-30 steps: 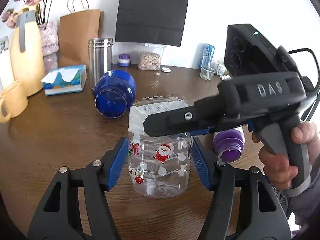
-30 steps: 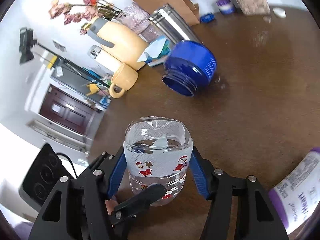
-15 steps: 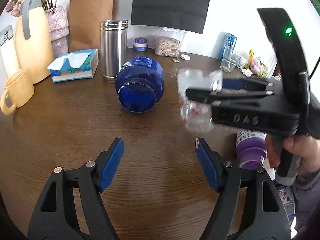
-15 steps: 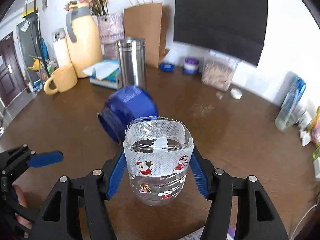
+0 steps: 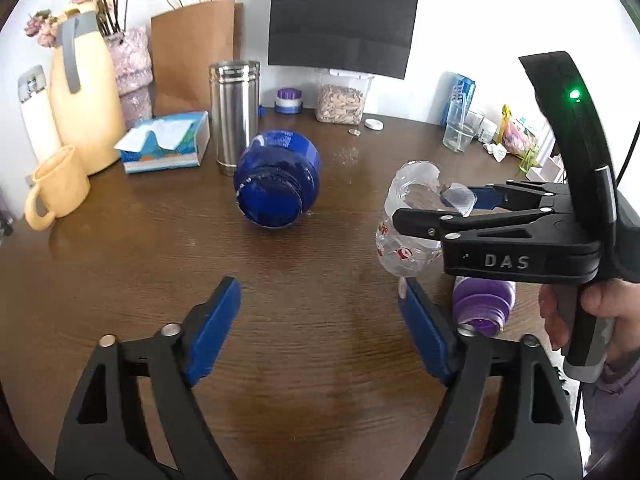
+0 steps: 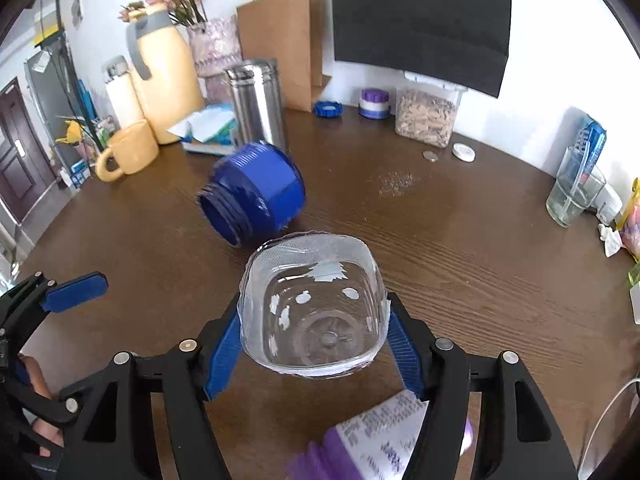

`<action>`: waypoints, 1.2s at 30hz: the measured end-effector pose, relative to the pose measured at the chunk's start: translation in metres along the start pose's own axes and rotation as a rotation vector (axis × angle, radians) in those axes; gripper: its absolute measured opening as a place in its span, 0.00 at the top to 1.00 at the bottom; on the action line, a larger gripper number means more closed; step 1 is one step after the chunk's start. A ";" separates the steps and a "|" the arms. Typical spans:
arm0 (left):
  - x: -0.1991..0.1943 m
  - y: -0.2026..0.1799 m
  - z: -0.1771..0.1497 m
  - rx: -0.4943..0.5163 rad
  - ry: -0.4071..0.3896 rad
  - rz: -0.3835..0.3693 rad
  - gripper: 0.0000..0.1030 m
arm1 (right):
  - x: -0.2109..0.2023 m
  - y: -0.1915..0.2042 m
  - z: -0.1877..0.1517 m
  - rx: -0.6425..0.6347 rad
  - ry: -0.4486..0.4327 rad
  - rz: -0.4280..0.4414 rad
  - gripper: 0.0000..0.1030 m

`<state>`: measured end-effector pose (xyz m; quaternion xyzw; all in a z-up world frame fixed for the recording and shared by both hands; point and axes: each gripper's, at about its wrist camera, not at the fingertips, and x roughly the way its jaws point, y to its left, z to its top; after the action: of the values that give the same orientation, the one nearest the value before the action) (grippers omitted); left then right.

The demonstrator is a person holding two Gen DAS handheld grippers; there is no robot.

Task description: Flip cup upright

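The clear plastic cup with Santa stickers and a white mesh rim sits between the blue pads of my right gripper, which is shut on it. Its open mouth faces up toward the right wrist camera and the base shows inside. In the left wrist view the same cup hangs tilted above the table at the right, held by the right gripper. My left gripper stands open over bare wood, with nothing between its fingers.
A blue jar lies on its side mid-table. A purple-capped bottle lies near my right gripper. A steel tumbler, tissue box, yellow mug, jug and glass line the far edge of the table.
The right gripper lifted the cup out from between the left gripper's fingers, carried it right and turned its mouth upward. The left gripper drew back, open and empty.
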<state>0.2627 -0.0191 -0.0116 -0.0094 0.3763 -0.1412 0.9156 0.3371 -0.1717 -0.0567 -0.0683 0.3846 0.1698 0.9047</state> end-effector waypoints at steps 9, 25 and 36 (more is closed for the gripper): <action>-0.056 -0.012 -0.013 -0.010 -0.048 0.042 0.03 | -0.073 0.015 -0.004 -0.001 -0.071 -0.044 0.21; -0.161 -0.045 -0.086 0.022 -0.087 0.117 0.00 | -0.198 0.051 -0.114 0.058 -0.154 -0.033 0.21; -0.209 -0.049 -0.163 -0.002 -0.105 0.177 0.00 | -0.233 0.111 -0.254 0.167 -0.150 -0.077 0.21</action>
<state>-0.0033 0.0041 0.0213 0.0157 0.3272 -0.0586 0.9430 -0.0240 -0.1921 -0.0650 0.0056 0.3260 0.1070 0.9393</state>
